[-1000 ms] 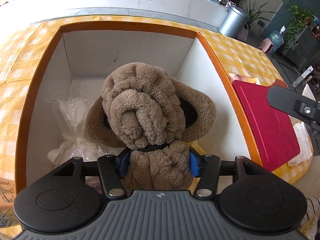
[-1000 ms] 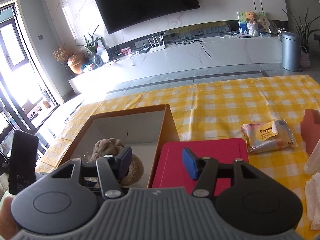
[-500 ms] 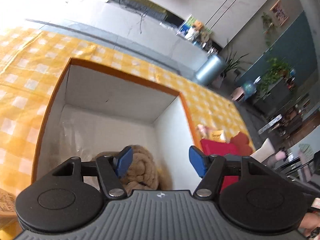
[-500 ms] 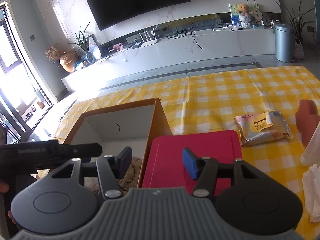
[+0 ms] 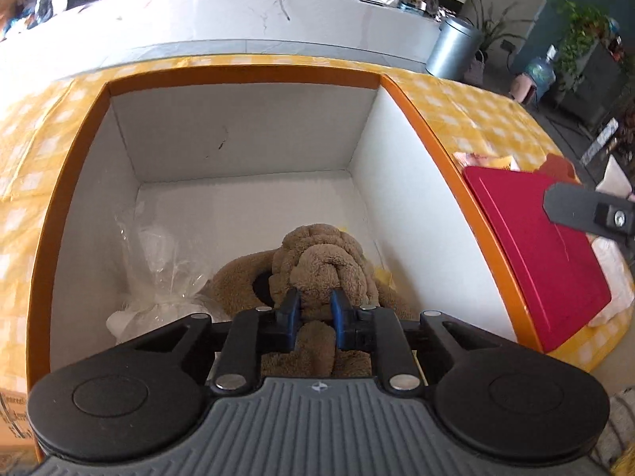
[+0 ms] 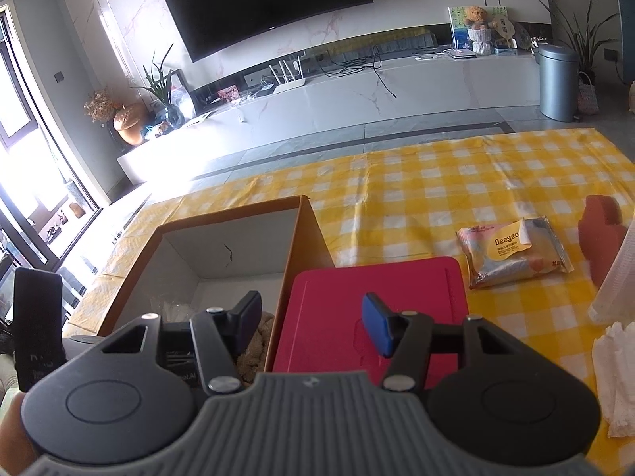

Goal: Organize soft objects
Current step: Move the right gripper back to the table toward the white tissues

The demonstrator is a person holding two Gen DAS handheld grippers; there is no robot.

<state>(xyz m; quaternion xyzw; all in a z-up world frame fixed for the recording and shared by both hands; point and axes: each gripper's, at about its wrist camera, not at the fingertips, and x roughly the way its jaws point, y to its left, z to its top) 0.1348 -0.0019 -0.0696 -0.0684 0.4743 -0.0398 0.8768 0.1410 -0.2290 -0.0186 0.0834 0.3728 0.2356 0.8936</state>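
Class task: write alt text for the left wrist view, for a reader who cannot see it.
The left hand-held gripper has just been closing and now pinches a brown plush toy inside a white-lined orange box, beside a clear plastic bag. A red board lies outside the box.

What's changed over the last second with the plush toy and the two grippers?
The left gripper let go of the brown plush toy, pulled back with its jaws wide, then came back down and has just been closing, its pads now pinching the plush inside the orange box. The right gripper stayed open over the red board; wipes packet unmoved.
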